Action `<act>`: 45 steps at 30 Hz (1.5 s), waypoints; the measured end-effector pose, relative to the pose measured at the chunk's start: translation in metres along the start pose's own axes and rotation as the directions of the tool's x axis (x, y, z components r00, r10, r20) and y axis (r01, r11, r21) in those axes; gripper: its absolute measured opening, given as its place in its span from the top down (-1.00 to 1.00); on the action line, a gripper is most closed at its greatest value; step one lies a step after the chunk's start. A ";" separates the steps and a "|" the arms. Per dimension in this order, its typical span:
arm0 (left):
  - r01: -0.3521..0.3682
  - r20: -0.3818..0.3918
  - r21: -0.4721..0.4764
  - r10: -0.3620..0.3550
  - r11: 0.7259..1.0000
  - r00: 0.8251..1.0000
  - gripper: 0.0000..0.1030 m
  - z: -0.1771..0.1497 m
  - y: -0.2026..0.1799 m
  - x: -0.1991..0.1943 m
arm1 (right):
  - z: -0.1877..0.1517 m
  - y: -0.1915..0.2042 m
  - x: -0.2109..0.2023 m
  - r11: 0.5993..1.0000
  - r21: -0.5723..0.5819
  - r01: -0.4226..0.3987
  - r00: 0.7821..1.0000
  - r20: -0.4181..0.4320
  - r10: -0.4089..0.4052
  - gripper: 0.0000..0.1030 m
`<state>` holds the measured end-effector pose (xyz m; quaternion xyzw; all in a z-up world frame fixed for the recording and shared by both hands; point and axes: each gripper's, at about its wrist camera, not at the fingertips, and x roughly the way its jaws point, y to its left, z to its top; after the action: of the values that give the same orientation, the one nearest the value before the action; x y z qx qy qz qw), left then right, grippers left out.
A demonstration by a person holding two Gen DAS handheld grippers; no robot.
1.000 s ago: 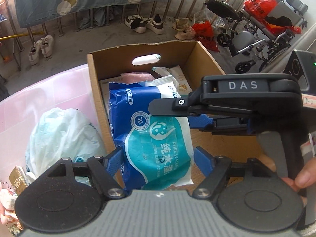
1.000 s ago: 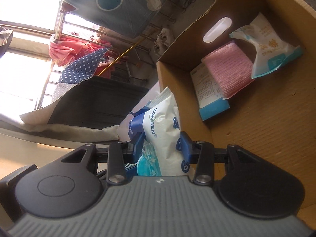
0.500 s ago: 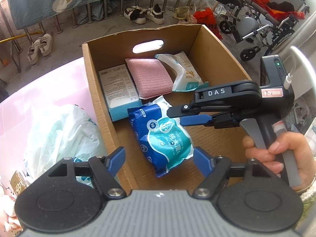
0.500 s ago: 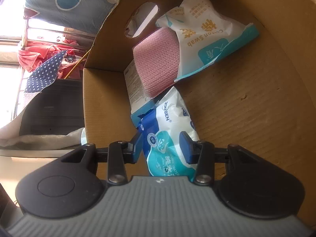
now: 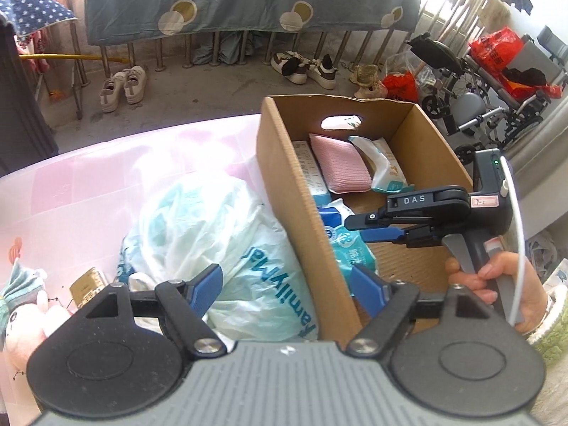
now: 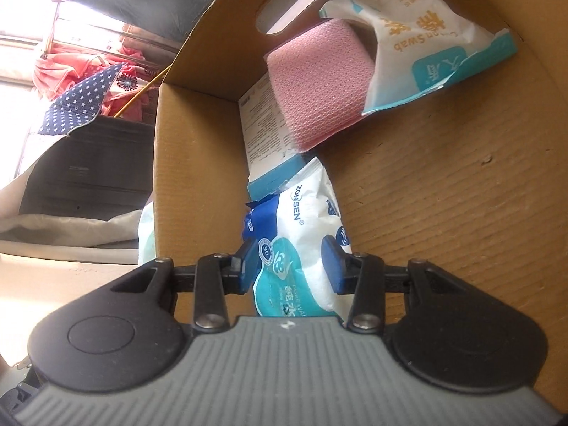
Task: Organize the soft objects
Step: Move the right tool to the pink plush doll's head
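A blue and white wet-wipes pack (image 6: 301, 248) lies on the floor of the cardboard box (image 5: 294, 191), near its left wall. My right gripper (image 6: 293, 262) is open, with its fingers on either side of the pack; it also shows in the left wrist view (image 5: 383, 229) inside the box. The box also holds a pink cloth (image 6: 319, 81), a cotton swab bag (image 6: 426, 46) and a flat blue-edged carton (image 6: 262, 131). My left gripper (image 5: 287, 284) is open and empty above the box's left wall and a white plastic bag (image 5: 220, 241).
The box (image 6: 461, 195) and bag sit on a pink table (image 5: 88, 184). A plush toy (image 5: 17, 305) lies at the table's left. Shoes (image 5: 124, 85), railings and a wheelchair (image 5: 479, 81) stand beyond on the floor.
My right gripper lowered the wipes pack into the box and opened off it. My left gripper pulled back and swung left, over the plastic bag.
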<state>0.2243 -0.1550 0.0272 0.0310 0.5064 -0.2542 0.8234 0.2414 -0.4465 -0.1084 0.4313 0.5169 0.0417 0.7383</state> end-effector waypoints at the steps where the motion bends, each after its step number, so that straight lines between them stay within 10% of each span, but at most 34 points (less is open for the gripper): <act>1: -0.004 0.014 -0.016 0.004 1.000 1.000 -0.56 -0.005 0.008 -0.007 | -0.001 0.005 0.000 1.000 -0.018 0.016 1.000 0.009 -0.015 0.19; 8: -0.055 0.138 -0.090 0.068 0.994 0.988 -0.60 -0.050 0.060 -0.067 | -0.006 -0.001 -0.035 0.999 0.050 -0.017 0.996 0.093 0.012 0.14; 17: -0.245 0.250 -0.193 0.289 0.950 0.924 -0.66 -0.121 0.126 -0.136 | -0.055 0.045 -0.103 0.983 -0.067 -0.172 0.964 0.195 0.182 -0.12; 35: -0.421 0.341 -0.299 0.508 0.856 0.791 -0.62 -0.207 0.167 -0.132 | -0.165 0.219 0.036 0.907 -0.264 -0.329 0.935 -0.225 0.274 -0.14; 45: -0.344 0.287 -0.327 0.439 0.880 0.851 -0.36 -0.197 0.208 -0.086 | -0.191 0.287 0.135 0.874 -0.379 -0.303 0.921 -0.353 0.166 -0.14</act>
<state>0.1252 0.1198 -0.0380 -0.0213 0.3622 -0.0116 0.9318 0.2612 -0.0851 -0.0290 0.3076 0.5476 0.3112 0.7132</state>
